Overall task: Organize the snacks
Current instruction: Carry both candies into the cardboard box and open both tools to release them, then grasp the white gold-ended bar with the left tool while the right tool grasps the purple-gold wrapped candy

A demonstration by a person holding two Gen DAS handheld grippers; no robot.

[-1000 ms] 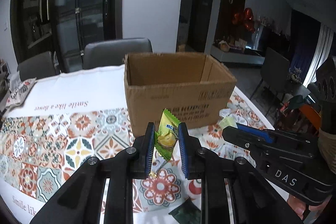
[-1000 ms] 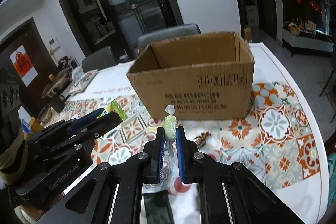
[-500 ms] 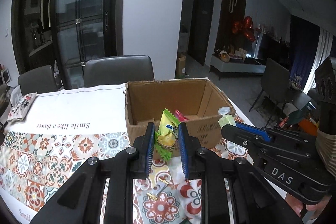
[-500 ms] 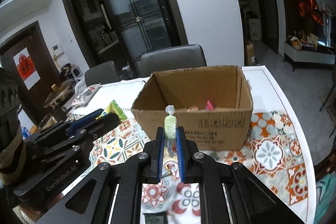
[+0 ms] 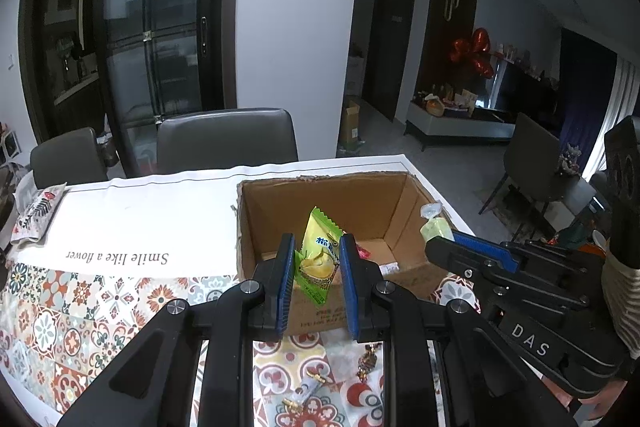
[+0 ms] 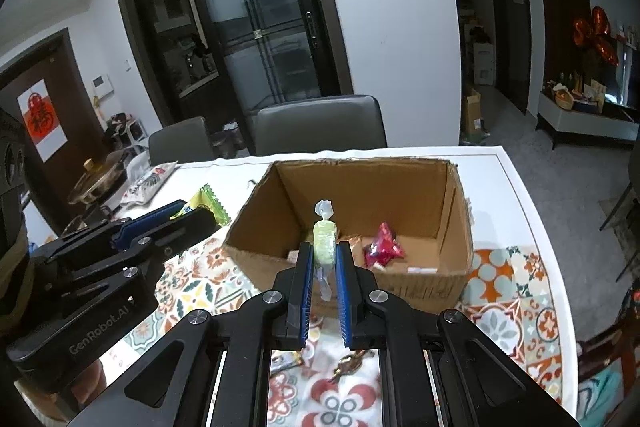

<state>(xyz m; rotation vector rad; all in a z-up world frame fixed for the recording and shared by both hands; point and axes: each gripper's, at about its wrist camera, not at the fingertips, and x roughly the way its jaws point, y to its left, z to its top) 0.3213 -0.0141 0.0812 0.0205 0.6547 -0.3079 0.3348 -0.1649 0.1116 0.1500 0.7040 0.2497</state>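
Each black hand-held gripper, left hand-held gripper (image 5: 316, 267) and right hand-held gripper (image 6: 323, 269), has blue ribbed pads, silver screws; white "DAS" lettering at four o'clock.

Grey chairs (image 5: 226, 139), white wall (image 5: 296, 27), dark glass doors (image 5: 156, 27), perhaps red balloons (image 5: 474, 53).

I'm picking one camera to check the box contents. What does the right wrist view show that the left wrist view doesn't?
Only the right wrist view: a red wrapped snack plainly on the box floor, and a lidded pot far left. Only the left wrist view: loose candies on the tablecloth. Both: the cardboard box, the left gripper shut on a green packet, the right gripper shut on a pale green candy.
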